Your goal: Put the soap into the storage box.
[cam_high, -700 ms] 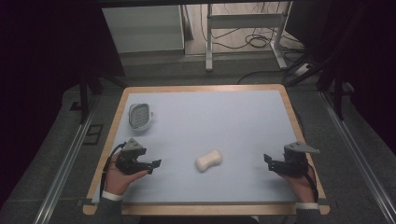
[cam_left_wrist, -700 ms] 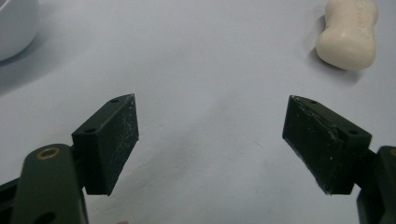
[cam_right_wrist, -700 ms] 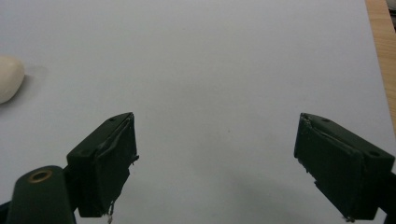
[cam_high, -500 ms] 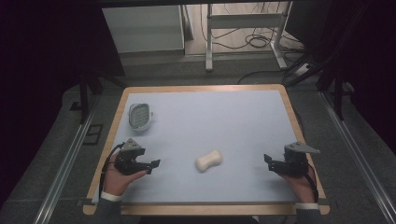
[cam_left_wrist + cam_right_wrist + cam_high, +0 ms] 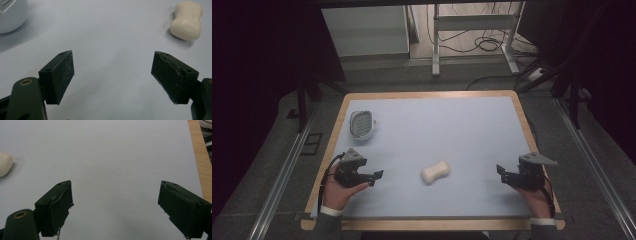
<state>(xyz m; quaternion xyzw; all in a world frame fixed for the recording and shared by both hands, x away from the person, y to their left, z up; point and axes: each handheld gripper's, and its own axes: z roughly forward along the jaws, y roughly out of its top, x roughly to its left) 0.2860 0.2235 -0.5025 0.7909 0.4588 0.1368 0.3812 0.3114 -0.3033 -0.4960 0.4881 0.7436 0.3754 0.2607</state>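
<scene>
Left claw (image 5: pixel 378 175) and right claw (image 5: pixel 500 172) low, level, facing inward, jaws wide apart, nothing between.

high view overhead, facing forward-down; gripper views low, close over table (image 5: pixel 472 125); all share soap (image 5: pixel 435 172).

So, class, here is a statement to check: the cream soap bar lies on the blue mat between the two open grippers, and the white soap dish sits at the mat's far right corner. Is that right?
One detail is wrong. The high view shows the white soap dish near the mat's far left corner, not the right. The rest stands: the cream soap bar lies between the left gripper and the right gripper, both open.
</scene>
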